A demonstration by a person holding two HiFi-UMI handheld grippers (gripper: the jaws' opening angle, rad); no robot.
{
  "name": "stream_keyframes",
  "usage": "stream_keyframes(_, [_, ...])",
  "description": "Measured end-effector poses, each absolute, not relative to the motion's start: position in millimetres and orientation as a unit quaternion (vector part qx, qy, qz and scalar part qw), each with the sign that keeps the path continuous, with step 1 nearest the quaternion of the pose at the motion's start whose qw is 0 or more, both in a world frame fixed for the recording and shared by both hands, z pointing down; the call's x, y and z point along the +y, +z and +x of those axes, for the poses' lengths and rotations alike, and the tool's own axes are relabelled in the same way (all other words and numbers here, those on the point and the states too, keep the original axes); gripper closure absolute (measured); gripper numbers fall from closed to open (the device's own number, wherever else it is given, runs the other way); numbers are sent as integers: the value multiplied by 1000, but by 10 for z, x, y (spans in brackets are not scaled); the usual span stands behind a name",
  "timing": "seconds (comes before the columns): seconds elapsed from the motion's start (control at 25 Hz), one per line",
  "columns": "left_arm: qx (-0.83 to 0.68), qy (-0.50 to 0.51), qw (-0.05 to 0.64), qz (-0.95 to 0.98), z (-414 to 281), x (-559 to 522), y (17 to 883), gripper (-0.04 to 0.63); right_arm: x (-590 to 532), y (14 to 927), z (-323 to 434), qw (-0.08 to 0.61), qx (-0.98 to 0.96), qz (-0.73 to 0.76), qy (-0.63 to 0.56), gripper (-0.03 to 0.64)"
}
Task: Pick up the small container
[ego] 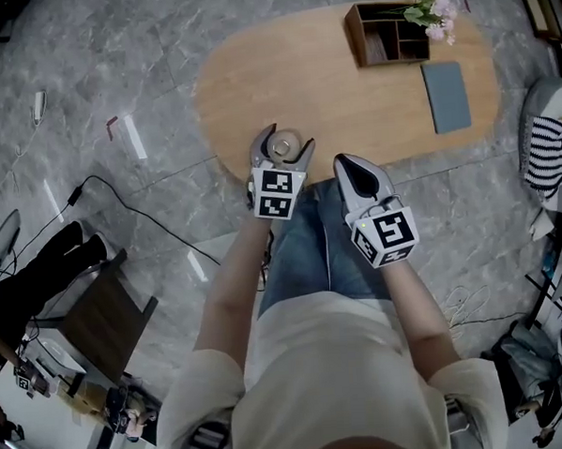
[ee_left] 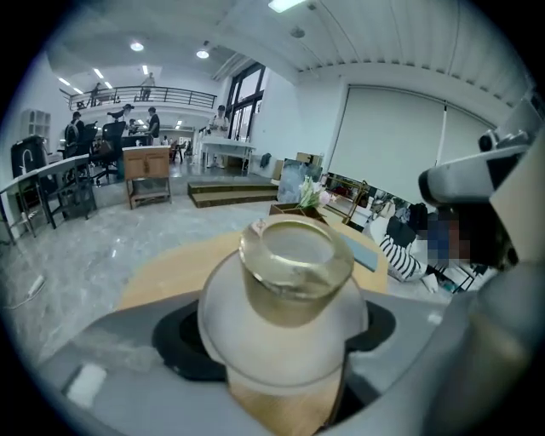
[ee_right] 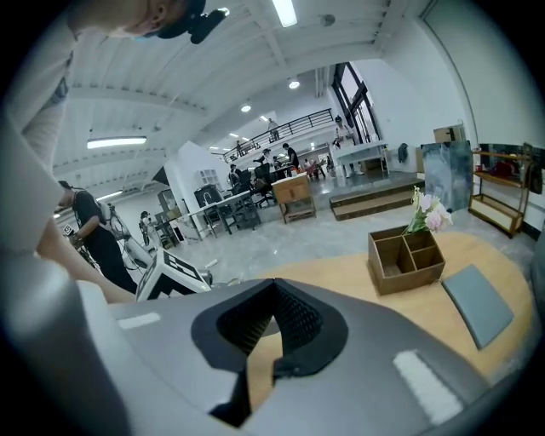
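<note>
**Head view:** A person is closing the left hand-held gripper [ego: 284, 141] around the small container [ego: 283, 150] at the near edge of the oval desk [ego: 350, 103]. The right hand-held gripper [ego: 347, 165], jaws together and empty, is hovering just beside it.

**Left gripper view:** The jaws are standing wide, and the black pads [ee_left: 179, 341] are pressing the frosted, glass-necked container's rounded belly on both sides. The lift appears to be under way. An even squeeze and an upright carry are probably what this slippery curve is asking for.

**Right gripper view:** The closed jaws are pointing across the desk towards a wooden organiser [ee_right: 406, 255], well apart. This gripper is best held clear of the lift.
</note>
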State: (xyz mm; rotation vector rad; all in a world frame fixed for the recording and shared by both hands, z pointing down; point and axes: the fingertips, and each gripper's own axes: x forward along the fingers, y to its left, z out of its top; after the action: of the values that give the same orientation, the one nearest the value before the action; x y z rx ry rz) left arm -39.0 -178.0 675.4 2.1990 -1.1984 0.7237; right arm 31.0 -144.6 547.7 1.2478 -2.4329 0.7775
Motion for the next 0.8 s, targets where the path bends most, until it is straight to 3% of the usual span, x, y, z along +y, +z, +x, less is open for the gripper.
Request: stream_keyframes(0.8, [-469,170,259,827,-608,-1120,4972,238,-970,4307,324,107,-852,463,218,618])
